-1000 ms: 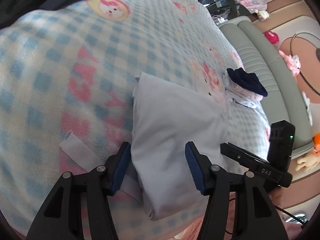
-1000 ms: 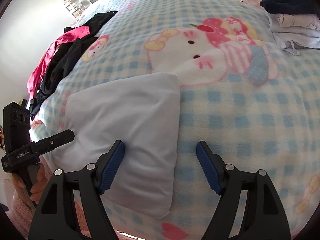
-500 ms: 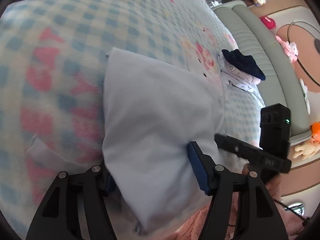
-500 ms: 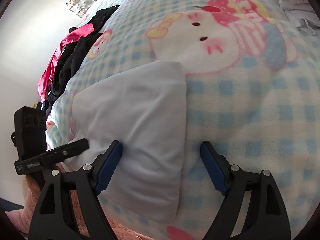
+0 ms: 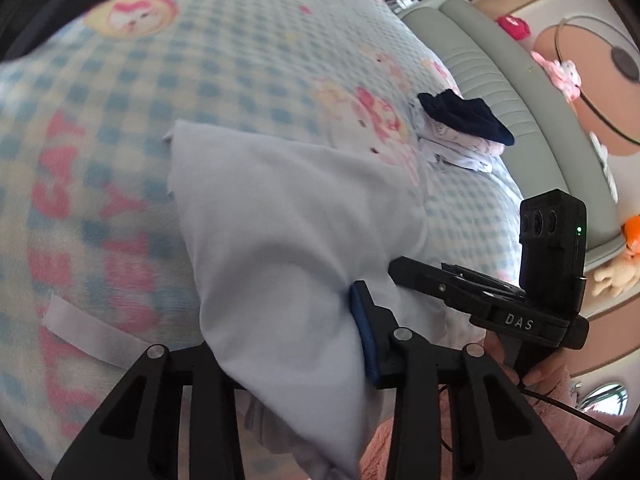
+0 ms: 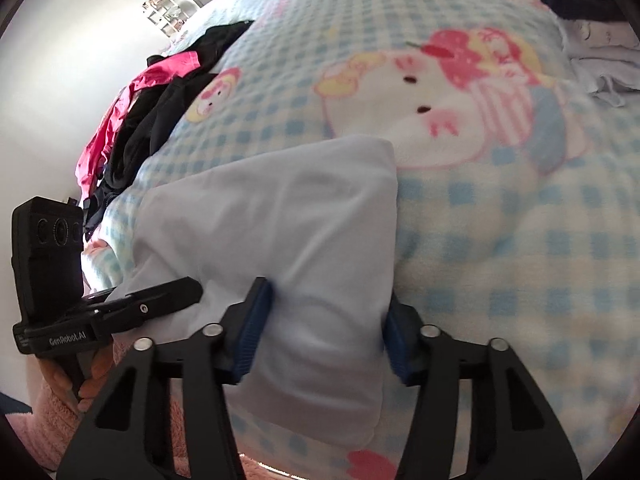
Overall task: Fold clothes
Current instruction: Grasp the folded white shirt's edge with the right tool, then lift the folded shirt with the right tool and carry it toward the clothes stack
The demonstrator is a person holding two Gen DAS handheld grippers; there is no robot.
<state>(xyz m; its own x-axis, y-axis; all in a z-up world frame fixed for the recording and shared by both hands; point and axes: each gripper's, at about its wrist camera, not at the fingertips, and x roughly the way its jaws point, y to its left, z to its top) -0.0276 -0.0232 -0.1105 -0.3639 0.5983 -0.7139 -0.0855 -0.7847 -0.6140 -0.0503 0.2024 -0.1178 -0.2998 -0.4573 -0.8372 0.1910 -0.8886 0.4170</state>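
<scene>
- My left tongs (image 5: 288, 332) are closing, with the near edge of the folded pale blue garment (image 5: 280, 240) bunched between them. The blue pad on one finger (image 5: 362, 332) presses into the cloth; the other pad is hidden under it.
- My right tongs (image 6: 320, 328) are closing too, and both blue pads dent the same garment (image 6: 280, 232) at its near right corner, so it is pinched there.
- The garment lies on the bed, on a blue-checked cartoon-cat blanket (image 5: 240, 60), with its near end lifted off the blanket where the tongs hold it.
- In the right wrist view the left gripper body and the hand (image 6: 68, 376) holding it sit just beside the garment's left edge; a pink fuzzy sleeve (image 6: 44, 420) shows below.
- A small stack of folded clothes with a navy piece on top (image 5: 464, 118) rests further up the blanket, well apart from the garment.
- A heap of black and pink clothes (image 6: 152, 108) lies at the far left edge of the bed.
</scene>
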